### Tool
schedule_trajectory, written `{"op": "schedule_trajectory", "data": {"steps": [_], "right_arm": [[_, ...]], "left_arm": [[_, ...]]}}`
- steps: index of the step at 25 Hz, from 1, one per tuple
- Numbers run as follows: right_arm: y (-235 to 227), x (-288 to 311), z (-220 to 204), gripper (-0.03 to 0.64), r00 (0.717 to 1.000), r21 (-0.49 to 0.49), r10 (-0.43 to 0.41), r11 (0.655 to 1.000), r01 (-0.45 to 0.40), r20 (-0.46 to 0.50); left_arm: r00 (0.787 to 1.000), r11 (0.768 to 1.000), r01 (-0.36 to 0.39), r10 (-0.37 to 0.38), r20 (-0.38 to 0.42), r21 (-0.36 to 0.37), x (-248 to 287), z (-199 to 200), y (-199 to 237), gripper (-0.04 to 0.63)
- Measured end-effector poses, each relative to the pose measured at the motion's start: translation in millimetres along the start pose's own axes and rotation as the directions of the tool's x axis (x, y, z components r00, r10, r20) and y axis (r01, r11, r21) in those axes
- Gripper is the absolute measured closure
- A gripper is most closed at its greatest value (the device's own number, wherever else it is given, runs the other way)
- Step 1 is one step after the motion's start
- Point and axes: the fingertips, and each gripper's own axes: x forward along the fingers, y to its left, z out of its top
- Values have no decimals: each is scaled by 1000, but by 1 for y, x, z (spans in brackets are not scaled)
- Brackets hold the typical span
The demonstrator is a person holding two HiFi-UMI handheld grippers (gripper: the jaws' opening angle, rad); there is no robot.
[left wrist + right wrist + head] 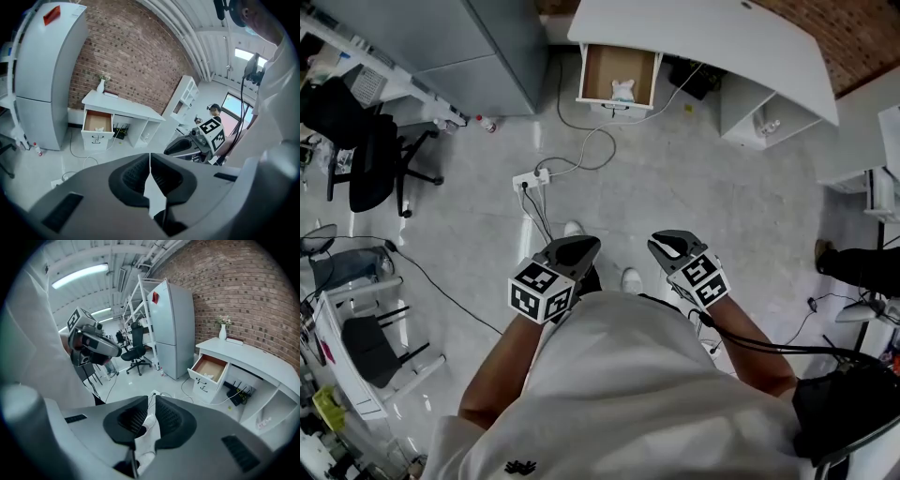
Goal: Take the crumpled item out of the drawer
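An open drawer (592, 70) with a brown inside sits under the white desk (703, 42) at the top of the head view. A crumpled white item (623, 90) lies in it. The drawer (97, 123) and the item (99, 129) also show far off in the left gripper view, and the drawer (209, 367) and the item (207, 376) in the right gripper view. My left gripper (574, 251) (150, 157) is shut and empty. My right gripper (670, 246) (153, 397) is shut to a thin slit, also empty. Both are held close to my body, far from the drawer.
A power strip (532, 178) with cables lies on the floor between me and the desk. A grey fridge (478, 47) stands left of the desk, with a small bottle (487, 123) at its foot. Office chairs (370, 155) are at the left, a white shelf unit (759, 117) at the right.
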Motion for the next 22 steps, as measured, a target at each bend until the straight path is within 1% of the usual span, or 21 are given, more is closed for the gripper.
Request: {"op": "schedule_trajectory", "data": {"steps": [2,6,9,12,14,17,19,22], "right_arm": [[-13,20,27,543,1000,22,-28,999,28,-2],[-34,68,90,542,998,-17,-65,998,65,-16],[-54,108,130,541,994,-25,-108,994,108,-12],[-75,148,161,542,988,-34,-156,987,155,-13],[-88,168,172,542,984,-41,-174,984,172,-27],[-113,188,182,543,984,-45,-172,984,170,-49],[-142,203,186,543,982,-57,-176,983,172,-62],[-191,226,191,543,980,-76,-182,981,176,-82]], "left_arm": [[1000,1000,17,-18,7,15,-4,25,33,569],[999,998,48,-49,17,39,-20,65,99,569],[997,996,74,-74,2,54,-33,81,149,569],[997,996,72,-72,-13,58,-45,89,200,569],[998,997,64,-63,-22,33,-51,90,226,569],[999,999,35,-35,-28,-17,-49,94,253,569],[1000,999,9,-10,-29,-41,-37,100,270,571],[999,998,7,-10,-31,-70,-15,116,284,571]]}}
